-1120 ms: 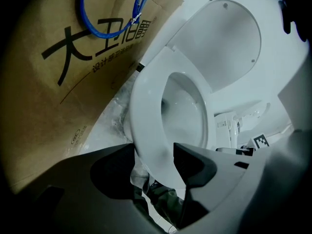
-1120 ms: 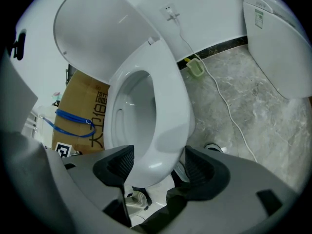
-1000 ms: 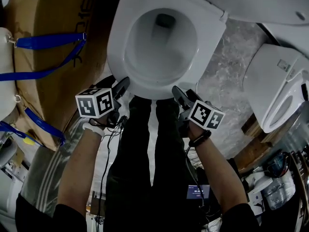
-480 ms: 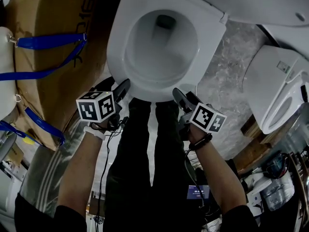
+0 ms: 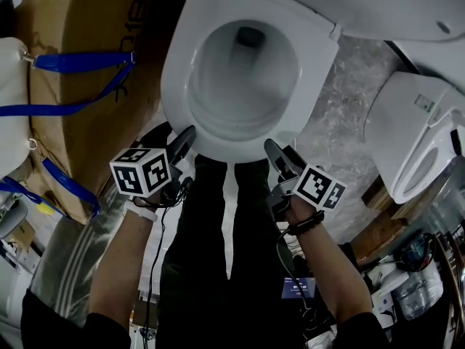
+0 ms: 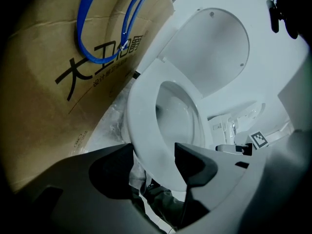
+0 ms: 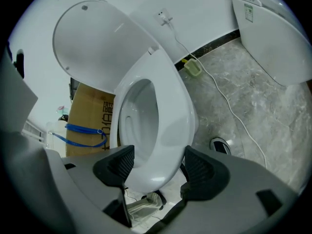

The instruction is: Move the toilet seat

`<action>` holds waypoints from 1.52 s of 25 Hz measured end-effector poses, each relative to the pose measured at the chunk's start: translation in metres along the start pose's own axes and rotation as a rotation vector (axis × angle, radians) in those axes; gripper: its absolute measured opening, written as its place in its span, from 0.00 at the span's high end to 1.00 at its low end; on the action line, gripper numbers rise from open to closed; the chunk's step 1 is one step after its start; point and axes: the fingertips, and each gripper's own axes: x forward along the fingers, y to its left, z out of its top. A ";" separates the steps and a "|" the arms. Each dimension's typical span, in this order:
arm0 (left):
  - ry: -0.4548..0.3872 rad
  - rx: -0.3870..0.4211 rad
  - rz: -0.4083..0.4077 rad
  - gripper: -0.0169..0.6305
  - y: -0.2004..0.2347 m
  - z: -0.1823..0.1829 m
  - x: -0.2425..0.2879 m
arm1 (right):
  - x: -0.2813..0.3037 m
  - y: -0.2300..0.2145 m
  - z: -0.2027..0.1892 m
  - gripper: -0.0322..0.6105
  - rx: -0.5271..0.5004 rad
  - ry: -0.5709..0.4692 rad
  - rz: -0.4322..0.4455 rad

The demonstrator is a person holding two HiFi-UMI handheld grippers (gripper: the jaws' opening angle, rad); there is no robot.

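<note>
The white toilet seat (image 5: 176, 71) lies down on the bowl, and its lid (image 5: 378, 6) stands up behind. My left gripper (image 5: 183, 140) hangs just off the seat's front left edge, open. My right gripper (image 5: 275, 151) is at the front right edge, also open. In the left gripper view the seat's front rim (image 6: 144, 116) shows between the wide jaws of the left gripper (image 6: 153, 162), with a gap beside it. In the right gripper view the seat's front (image 7: 173, 116) sits between the spread jaws of the right gripper (image 7: 158, 169), and the pads do not press on it.
A cardboard box (image 5: 80, 86) with blue straps stands close on the left. A second toilet (image 5: 414, 137) is at the right on the marble floor (image 5: 334, 122). A white cable (image 7: 229, 101) and a floor drain (image 7: 220, 144) lie right of the bowl. The person's dark trouser legs (image 5: 211, 253) are below.
Both grippers have drawn back a little from the seat's front edge toward the person. The seat has not moved.
</note>
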 end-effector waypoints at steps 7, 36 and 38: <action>-0.037 -0.022 -0.015 0.58 -0.010 0.007 -0.014 | -0.014 0.010 0.002 0.46 0.008 0.001 0.017; -0.202 -0.065 -0.130 0.58 -0.070 0.051 -0.091 | -0.085 0.071 0.019 0.46 -0.020 -0.073 0.106; -0.207 -0.054 -0.128 0.58 -0.076 0.054 -0.097 | -0.092 0.076 0.022 0.46 -0.014 -0.084 0.116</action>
